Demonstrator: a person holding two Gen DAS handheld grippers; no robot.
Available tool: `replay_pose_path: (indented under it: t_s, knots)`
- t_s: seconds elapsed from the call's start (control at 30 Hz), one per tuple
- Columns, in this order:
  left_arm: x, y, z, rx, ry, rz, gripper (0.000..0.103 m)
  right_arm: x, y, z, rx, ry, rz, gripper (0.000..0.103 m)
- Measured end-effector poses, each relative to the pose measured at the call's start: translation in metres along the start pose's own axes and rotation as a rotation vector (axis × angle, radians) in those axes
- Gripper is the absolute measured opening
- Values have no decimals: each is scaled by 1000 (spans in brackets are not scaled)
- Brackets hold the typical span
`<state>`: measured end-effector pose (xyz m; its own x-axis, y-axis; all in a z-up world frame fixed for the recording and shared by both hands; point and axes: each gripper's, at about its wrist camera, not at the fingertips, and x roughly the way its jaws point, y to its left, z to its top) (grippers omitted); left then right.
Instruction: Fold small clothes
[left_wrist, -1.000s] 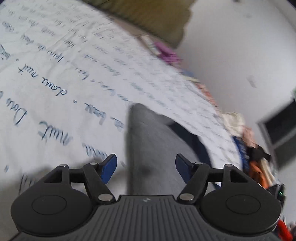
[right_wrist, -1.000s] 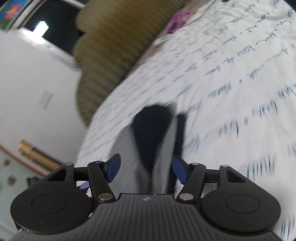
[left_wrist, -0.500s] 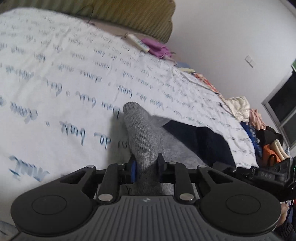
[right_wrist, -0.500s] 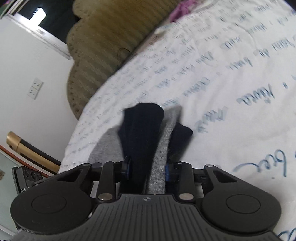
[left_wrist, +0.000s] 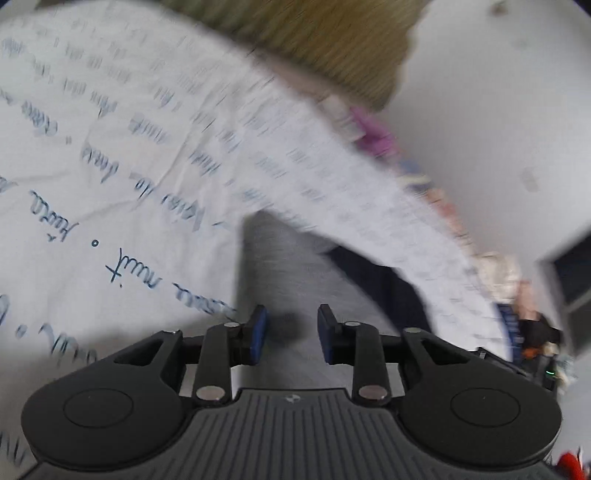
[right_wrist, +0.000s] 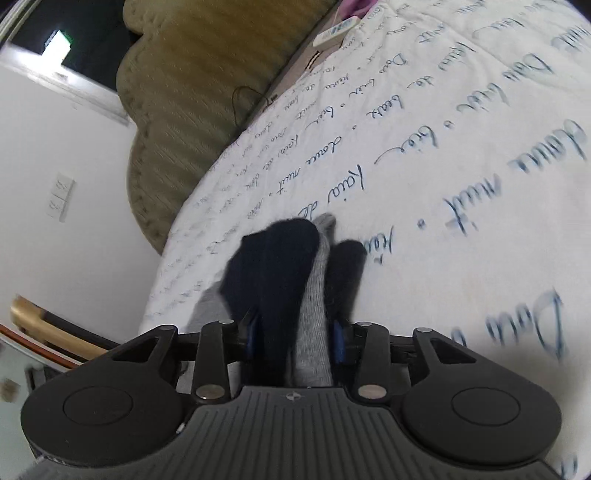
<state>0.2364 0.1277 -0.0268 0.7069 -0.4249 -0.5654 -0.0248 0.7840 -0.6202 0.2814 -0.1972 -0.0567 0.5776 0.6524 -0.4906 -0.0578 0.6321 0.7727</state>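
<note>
Grey knit fills the left wrist view: the grey sock (left_wrist: 284, 266) lies on the bed (left_wrist: 110, 147), and the left tool (left_wrist: 291, 332) has just been opening, its pads clear of the fabric and gripping nothing. From the right wrist, the right tool (right_wrist: 293, 338), jaws just eased wider, clamps the navy sock (right_wrist: 269, 266) and grey sock together. The fold looks half-made; next, release and flatten.

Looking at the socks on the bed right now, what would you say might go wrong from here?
1. The left claw has just opened off the grey sock, so that end may flop unfolded.
2. The right claw pinches grey sock and dark sock together; they could shift out of line.
</note>
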Motion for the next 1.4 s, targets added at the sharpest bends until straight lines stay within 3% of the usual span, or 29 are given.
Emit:
replay_pose_path:
  t_s: [0.07,0.2,0.3,0.33,0.4,0.43,0.47,0.57,0.7,0.77,0.87,0.93,1.03,1.1,1.13,1.17,1.23,1.3,1.4]
  knots:
    - [-26,-1,-27,-25,-31,-42,68,-31,2,-14,-68,-18,28,51]
    - [-34,-2,-81,-75,39,-70,67,-83,-8,-41,-70,5,66,56]
    - [-24,-1,-110,-126,97,-89,66,-90,-14,-65,-61,75,26,56]
    - [-24,-4,-116,-113,72,-82,63,-88,-14,-73,-69,99,11,57]
    - [-20,-10,-115,-75,86,-53,40,-85,-14,-88,-65,120,17,47]
    - [-14,-7,-112,-102,112,-55,13,-83,-17,-91,-31,123,37,38]
    - [-11,-3,-108,-131,134,-58,13,-81,-21,-92,4,143,46,18]
    - [-22,-7,-92,-91,146,-52,11,-79,-16,-96,-6,167,34,18]
    - [-50,-13,-78,0,94,-12,10,-94,8,-98,-57,181,108,17]
    - [-41,-2,-85,-19,136,26,11,-91,9,-105,-80,211,98,17]
    - [-28,7,-100,-14,142,51,14,-76,-8,-116,-53,230,38,20]
    - [-42,-1,-97,5,106,48,16,-82,-6,-115,-35,224,44,33]
    - [-76,-29,-85,176,-24,89,16,-108,10,-100,-121,174,14,41]
    - [-88,-50,-75,284,-126,118,21,-127,27,-82,-227,74,-52,41]
    - [-86,-62,-72,331,-180,143,34,-133,37,-73,-267,12,-85,42]
    - [-80,-72,-68,375,-231,164,59,-131,47,-62,-297,-35,-98,42]
    - [-53,-91,-67,467,-312,228,81,-118,66,-46,-349,-66,-64,44]
    - [-18,-106,-70,559,-320,267,81,-88,86,-36,-393,-73,-49,68]
    - [30,-115,-76,630,-226,302,81,-30,110,-31,-481,-61,-115,72]
